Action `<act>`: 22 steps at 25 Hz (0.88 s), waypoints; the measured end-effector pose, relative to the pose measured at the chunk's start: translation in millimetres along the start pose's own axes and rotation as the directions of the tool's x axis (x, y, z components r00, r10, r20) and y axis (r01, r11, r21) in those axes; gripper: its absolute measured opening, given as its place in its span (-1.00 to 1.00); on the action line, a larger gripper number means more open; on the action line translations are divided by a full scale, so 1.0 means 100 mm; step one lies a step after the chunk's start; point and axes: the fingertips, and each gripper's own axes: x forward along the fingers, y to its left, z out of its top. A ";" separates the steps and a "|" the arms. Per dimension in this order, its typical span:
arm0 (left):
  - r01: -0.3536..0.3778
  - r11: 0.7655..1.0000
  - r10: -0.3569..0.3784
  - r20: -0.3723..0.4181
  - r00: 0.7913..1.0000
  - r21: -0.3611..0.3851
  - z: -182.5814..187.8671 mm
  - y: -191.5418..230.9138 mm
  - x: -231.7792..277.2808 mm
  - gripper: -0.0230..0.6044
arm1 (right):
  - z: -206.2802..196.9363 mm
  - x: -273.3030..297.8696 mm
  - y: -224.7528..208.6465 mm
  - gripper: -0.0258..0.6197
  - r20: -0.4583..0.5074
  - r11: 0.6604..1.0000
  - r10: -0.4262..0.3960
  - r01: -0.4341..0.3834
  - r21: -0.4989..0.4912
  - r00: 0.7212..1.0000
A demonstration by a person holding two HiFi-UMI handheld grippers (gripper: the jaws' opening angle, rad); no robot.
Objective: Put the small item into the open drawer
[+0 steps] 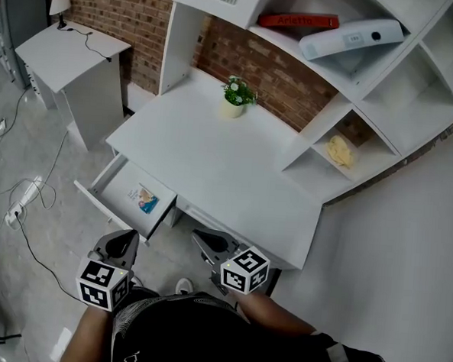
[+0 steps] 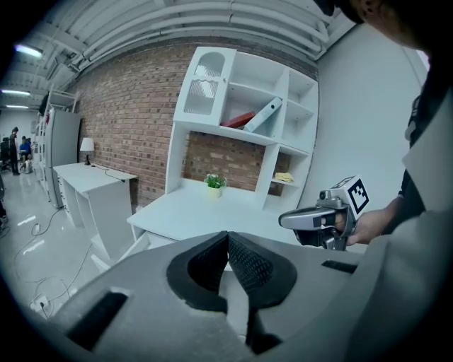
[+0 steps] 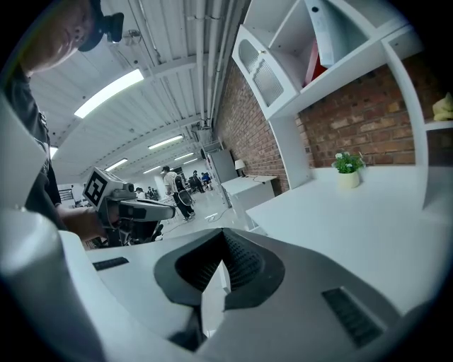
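The small item [image 1: 147, 201], a little packet with blue and orange print too tiny to read, lies inside the open drawer [image 1: 117, 186] of the white desk [image 1: 212, 160]. The left gripper [image 1: 121, 244] and the right gripper [image 1: 209, 241] are both pressed together with nothing in them, close to the person's body. A red book [image 1: 297, 21] on the shelf has dark letters, too blurry to read.

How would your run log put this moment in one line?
left gripper: shut, empty | right gripper: shut, empty | drawer: open | small item: lying inside drawer
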 end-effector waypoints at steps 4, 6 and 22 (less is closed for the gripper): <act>0.010 1.000 -0.010 -0.010 1.000 -0.005 -0.09 0.02 -0.03 -0.87 | -0.07 0.01 0.06 -0.91 -0.009 1.000 -0.009 0.009 0.004 1.000; 0.014 1.000 -0.014 -0.008 1.000 -0.007 -0.10 0.03 -0.04 -0.87 | -0.08 0.02 0.08 -0.91 -0.012 1.000 -0.012 0.012 0.005 1.000; 0.040 0.999 -0.040 -0.010 0.999 0.013 -0.03 0.00 0.00 -0.87 | -0.07 0.05 0.09 -0.91 -0.029 1.000 -0.006 0.006 -0.004 1.000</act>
